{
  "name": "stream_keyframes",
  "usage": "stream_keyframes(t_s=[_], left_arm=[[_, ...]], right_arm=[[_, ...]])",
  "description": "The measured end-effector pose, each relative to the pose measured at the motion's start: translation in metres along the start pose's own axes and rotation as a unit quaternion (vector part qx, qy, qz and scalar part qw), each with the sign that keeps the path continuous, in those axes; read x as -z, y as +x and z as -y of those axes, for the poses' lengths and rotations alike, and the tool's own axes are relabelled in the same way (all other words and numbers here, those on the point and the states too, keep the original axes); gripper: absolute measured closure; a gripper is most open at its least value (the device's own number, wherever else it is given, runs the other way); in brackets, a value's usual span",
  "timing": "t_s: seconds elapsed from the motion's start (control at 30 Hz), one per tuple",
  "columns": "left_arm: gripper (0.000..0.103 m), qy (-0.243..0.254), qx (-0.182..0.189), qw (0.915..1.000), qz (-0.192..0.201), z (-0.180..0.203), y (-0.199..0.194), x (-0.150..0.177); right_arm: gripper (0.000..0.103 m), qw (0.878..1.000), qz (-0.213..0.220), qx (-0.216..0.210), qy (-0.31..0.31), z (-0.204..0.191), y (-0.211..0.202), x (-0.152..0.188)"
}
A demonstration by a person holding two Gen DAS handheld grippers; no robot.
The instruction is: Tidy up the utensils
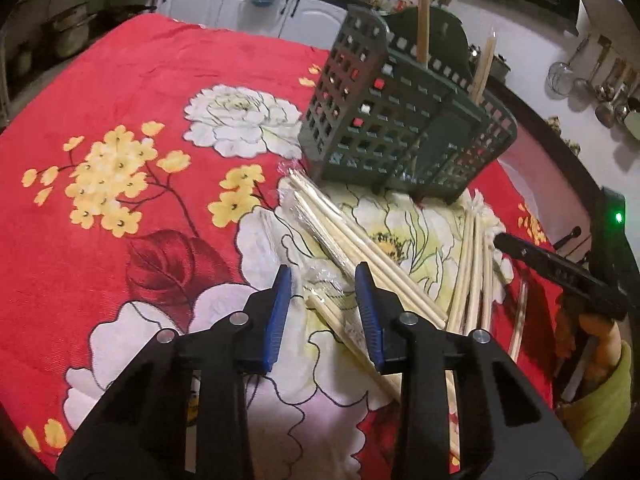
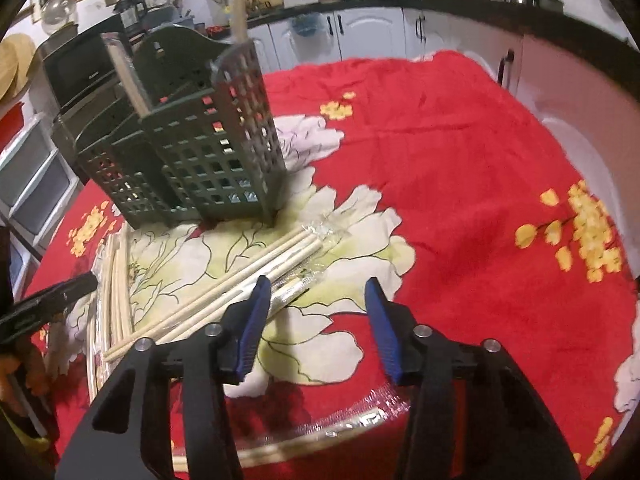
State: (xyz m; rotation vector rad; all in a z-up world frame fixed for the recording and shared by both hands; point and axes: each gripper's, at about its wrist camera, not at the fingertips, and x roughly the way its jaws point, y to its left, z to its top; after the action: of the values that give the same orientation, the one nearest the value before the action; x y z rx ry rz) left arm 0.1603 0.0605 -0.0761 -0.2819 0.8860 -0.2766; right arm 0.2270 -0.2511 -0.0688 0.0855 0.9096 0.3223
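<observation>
Your chopsticks point(image 1: 356, 248) are pale wooden sticks, some in clear wrappers, fanned on the red cloth point(image 1: 120, 92) right ahead of your left claw point(image 1: 323, 278). It's partly open, straddling wrapped ones, pads not pressing. Your right claw point(image 2: 317, 292) is half open over bare cloth, sticks just left of it, green holder point(image 2: 192, 152) beyond.

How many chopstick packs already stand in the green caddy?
2 show: one chopstick pack in the tall rear compartment, another in the lower side one of the green caddy. Others may be hidden inside.
</observation>
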Motion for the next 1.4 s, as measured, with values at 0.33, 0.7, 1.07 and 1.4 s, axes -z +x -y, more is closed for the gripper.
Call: stream_keyframes(t_s=[0.33,0.7,1.07,1.4], left_arm=[[0.075,-0.005,0.0,1.0,-0.001,-0.005,0.006,0.002],[0.083,-0.003,-0.015,0.9999,-0.001,-0.005,0.008,0.002],[0.096,-0.03,0.002,0.9996,0.002,-0.019,0.006,0.002],[0.098,-0.019,0.004,0.9987,0.047,-0.014,-0.027,0.0]], right_arm=[[0.073,1.0,-0.006,-0.018,0.015,0.0,0.015,-0.006],[0.096,1.0,0.005,-0.003,0.011,-0.002,0.014,-0.001],[0.097,0.997,0.065,-0.007,0.031,0.002,-0.034,0.007],[0.097,0.994,0.109,-0.008,0.01,-0.014,-0.069,0.002]])
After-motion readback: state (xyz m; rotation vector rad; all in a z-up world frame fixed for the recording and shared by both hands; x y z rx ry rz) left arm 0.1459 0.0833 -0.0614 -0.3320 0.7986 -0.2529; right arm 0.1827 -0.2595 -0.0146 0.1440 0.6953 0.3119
